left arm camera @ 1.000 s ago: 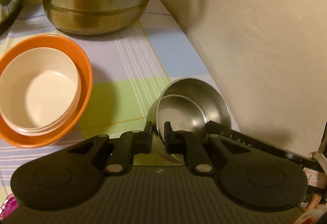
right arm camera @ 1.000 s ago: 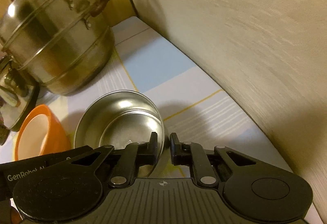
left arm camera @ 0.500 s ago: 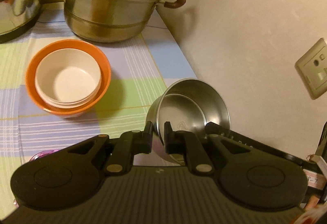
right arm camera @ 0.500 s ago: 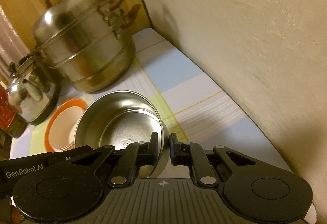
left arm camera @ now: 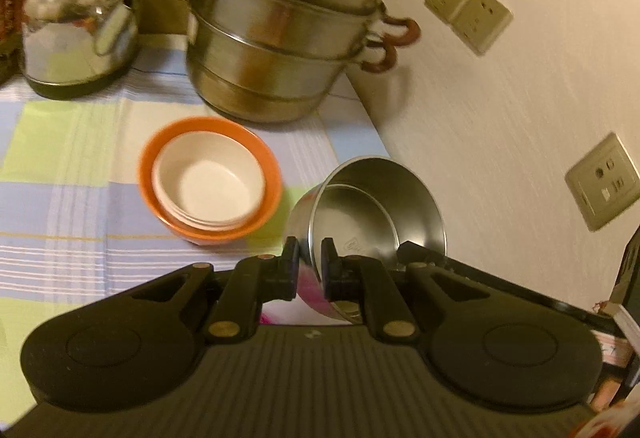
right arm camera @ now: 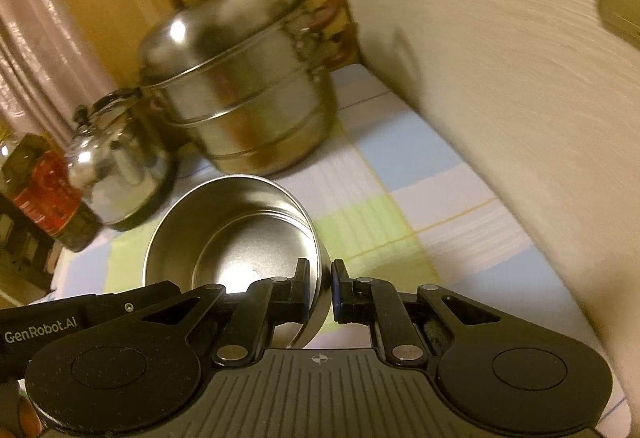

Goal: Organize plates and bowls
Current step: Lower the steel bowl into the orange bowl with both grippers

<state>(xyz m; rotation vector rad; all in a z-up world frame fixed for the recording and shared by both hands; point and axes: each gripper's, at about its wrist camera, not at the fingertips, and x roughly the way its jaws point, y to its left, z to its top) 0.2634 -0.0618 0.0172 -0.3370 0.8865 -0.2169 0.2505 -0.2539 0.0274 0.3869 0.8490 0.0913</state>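
Left wrist view is showing the left gripper (left arm camera: 309,262) pinching the near-left rim of the stainless steel bowl (left arm camera: 380,210), which is hanging tilted above the checked tablecloth (left arm camera: 72,174). From the other side, the right gripper (right arm camera: 320,286) is clamping the opposite rim of the bowl (right arm camera: 236,234). Beyond and to the left, the nested cream bowl (left arm camera: 212,182) and orange bowl (left arm camera: 268,166) are sitting, apparently the stacking spot, nearer the left hand. Farther back are standing the steamer pot (left arm camera: 288,38) and kettle (left arm camera: 76,26).

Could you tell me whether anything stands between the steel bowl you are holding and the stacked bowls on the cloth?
Nothing visible does. The steel bowl, pinched at its rim by the left gripper and right gripper, hangs beside the orange bowl, with only bare tablecloth between.
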